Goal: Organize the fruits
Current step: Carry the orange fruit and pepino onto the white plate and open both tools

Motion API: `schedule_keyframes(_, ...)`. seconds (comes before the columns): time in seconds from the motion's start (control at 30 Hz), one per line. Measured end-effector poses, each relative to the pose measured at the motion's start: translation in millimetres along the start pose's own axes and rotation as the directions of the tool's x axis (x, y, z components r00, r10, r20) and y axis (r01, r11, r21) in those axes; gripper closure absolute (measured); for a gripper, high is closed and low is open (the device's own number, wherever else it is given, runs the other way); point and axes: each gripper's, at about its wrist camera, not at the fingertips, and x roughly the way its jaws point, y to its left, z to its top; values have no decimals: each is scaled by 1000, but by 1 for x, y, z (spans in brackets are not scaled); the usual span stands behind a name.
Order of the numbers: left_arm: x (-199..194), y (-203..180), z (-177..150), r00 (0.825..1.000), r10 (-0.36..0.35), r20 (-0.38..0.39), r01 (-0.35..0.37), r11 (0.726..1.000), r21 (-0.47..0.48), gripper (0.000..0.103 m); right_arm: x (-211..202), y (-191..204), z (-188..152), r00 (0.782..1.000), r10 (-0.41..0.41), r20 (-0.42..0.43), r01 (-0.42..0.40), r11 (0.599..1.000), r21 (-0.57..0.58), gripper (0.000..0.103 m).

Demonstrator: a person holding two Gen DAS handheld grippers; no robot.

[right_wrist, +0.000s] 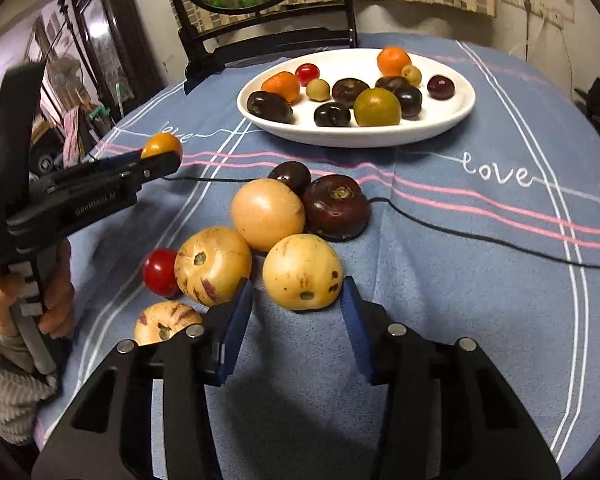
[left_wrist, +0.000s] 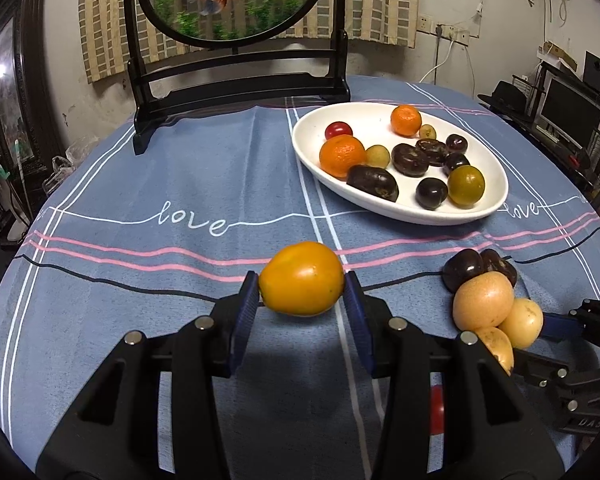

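Left gripper (left_wrist: 302,290) clenched on orange-yellow fruit (left_wrist: 301,278), near white plate (left_wrist: 404,210). Right gripper (right_wrist: 298,294) spread wide, straddling pale yellow fruit (right_wrist: 302,272); contact unclear.

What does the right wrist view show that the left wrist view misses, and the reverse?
Only the right wrist view shows the person's hand on the left gripper's handle, a striped yellow fruit nearest the camera, and the right gripper open around a spotted yellow fruit. Only the left wrist view shows the left gripper head-on, shut on the orange fruit. Both show the white plate of fruit and the goldfish screen.
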Motion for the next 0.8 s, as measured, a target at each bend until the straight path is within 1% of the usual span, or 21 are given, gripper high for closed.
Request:
schedule_keyframes(0.27,0,-2,0,1000,2,2,-2,1000,5,59,0,-1,1,1000,2,10,-2,1000,7,58)
schedule_keyframes(0.37,-1,-2,-1,1000,2,6,-2,1000,5,59,-3,-2,1,1000,5,17,-5,1000,9,63)
schedule_keyframes(0.53,-9,-5,0,1000,-3,23,2,1000,3,59,-19,-8,3,997,9,72,-11,999,36,63)
schedule_keyframes(0.63,-13,-10,7,999,-8,36,8,1000,8,59,-26,-13,5,995,0,98,-5,999,53,64)
schedule_keyframes(0.7,-13,-14,20,999,-19,34,19,1000,15,59,-32,-16,15,993,-3,120,-4,998,55,64)
schedule_keyframes(0.8,-8,-26,47,999,-6,50,4,999,38,59,-37,-30,51,986,-34,162,20,996,85,64)
